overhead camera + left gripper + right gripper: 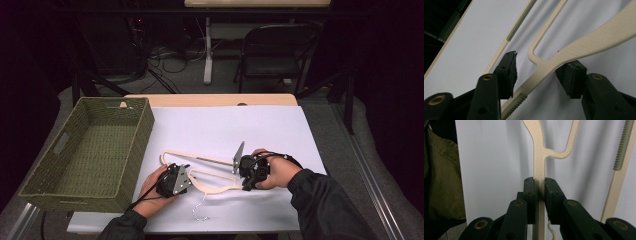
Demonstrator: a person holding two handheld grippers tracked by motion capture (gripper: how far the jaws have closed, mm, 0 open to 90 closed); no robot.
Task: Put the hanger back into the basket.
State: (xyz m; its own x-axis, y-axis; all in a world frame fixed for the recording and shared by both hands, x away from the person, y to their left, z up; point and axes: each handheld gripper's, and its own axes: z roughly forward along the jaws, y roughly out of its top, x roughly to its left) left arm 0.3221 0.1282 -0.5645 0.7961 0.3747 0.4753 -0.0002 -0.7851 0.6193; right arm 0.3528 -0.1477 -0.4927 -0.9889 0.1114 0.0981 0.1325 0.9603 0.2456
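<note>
A cream plastic hanger (220,186) lies flat on the white sheet, its metal hook (200,209) pointing toward the table's front edge. My left gripper (185,176) is at the hanger's left part. In the left gripper view it (540,75) stands open, with the hanger's arm (579,45) running between the two pads and a gap on each side. My right gripper (246,179) is at the hanger's right end. In the right gripper view it (539,190) is shut on the hanger's flat arm (539,157). The ribbed trouser bar (621,152) runs alongside.
A green woven basket (145,131) stands on the left of the table with nothing in it, close to my left hand. The white sheet (225,130) covers the table beyond the hanger. A black folding chair (275,50) and cables are on the floor behind the table.
</note>
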